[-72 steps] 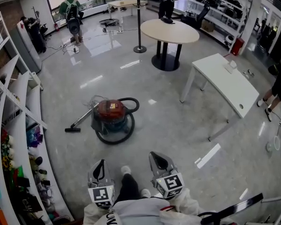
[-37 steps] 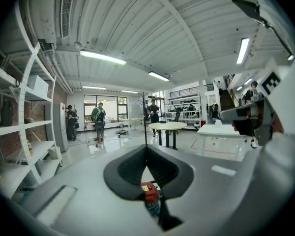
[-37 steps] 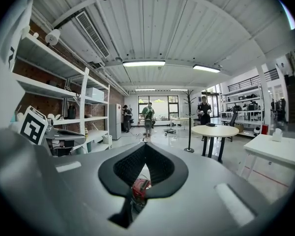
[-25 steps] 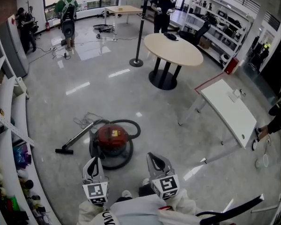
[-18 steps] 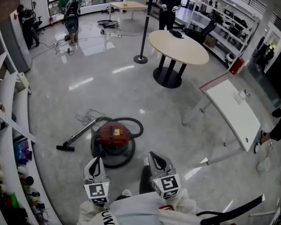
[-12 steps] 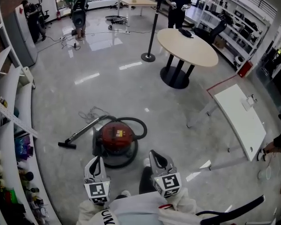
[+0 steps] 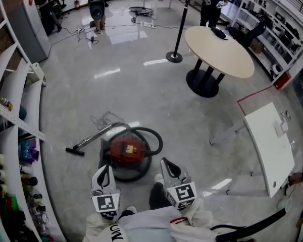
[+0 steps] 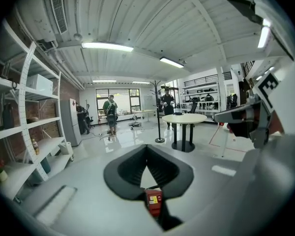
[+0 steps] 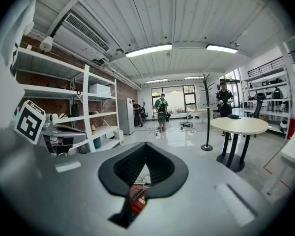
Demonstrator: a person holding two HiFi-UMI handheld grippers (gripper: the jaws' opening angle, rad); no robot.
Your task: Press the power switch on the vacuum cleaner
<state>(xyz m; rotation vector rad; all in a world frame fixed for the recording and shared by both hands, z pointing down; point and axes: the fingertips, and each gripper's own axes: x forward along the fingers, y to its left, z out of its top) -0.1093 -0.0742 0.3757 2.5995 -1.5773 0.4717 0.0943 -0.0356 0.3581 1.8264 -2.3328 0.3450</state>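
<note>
The red canister vacuum cleaner stands on the grey floor, ringed by its black hose. Its wand and floor nozzle stretch to the left. Both grippers are held low, just short of the vacuum. My left gripper is at the canister's near left, and my right gripper at its near right. Neither touches it, and both are shut with nothing held. In the left gripper view, a red part of the vacuum shows below the left gripper. The right gripper frames the vacuum likewise.
White shelving with small items lines the left side. A round table and a coat stand are ahead to the right, and a white desk is at the right. People stand far back. My own leg is between the grippers.
I have come closer to the vacuum, which now lies just beyond the gripper tips. Both grippers keep the same shut pose in front of me.
</note>
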